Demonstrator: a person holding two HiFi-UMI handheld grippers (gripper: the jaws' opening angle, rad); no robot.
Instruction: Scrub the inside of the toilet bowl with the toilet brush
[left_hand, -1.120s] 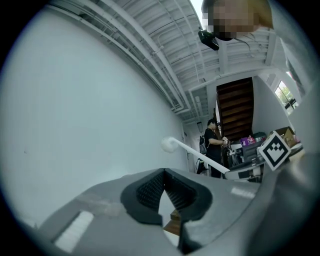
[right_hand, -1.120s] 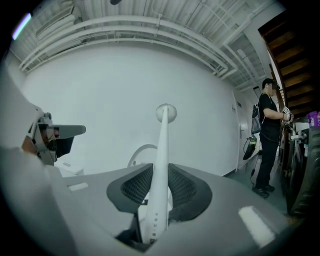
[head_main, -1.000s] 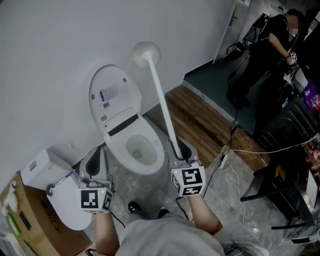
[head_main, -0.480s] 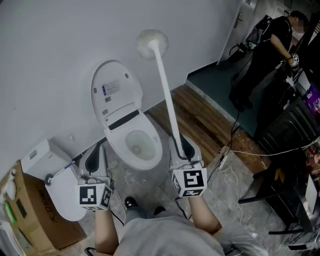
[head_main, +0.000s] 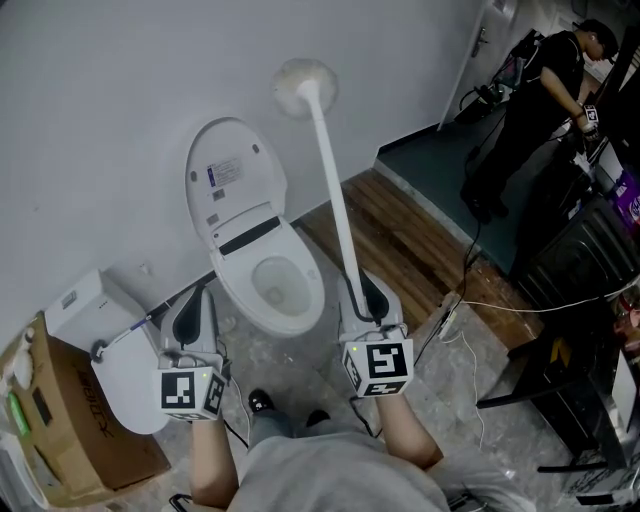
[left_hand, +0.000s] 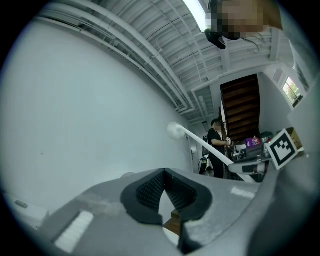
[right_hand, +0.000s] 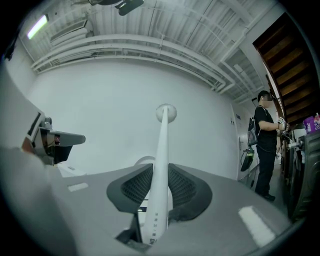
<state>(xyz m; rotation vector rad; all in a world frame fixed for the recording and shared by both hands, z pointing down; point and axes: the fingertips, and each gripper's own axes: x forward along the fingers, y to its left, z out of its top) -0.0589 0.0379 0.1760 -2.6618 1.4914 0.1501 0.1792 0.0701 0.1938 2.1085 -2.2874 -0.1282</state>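
Note:
A white toilet stands against the wall with its lid raised and its bowl open. My right gripper is shut on the handle of the long white toilet brush, to the right of the bowl. The brush points up and away, and its round head is high in front of the wall, above the lid. In the right gripper view the handle runs between the pads of that gripper up to the head. My left gripper is left of the bowl, shut on nothing.
A cardboard box, a white cistern block and a round white piece sit at the left. Cables cross the floor at right, beside black furniture. A person stands at the far right by a door.
The brush head and my right gripper have drifted slightly right and up in the view over the last second. My left gripper has stayed beside the bowl, still shut.

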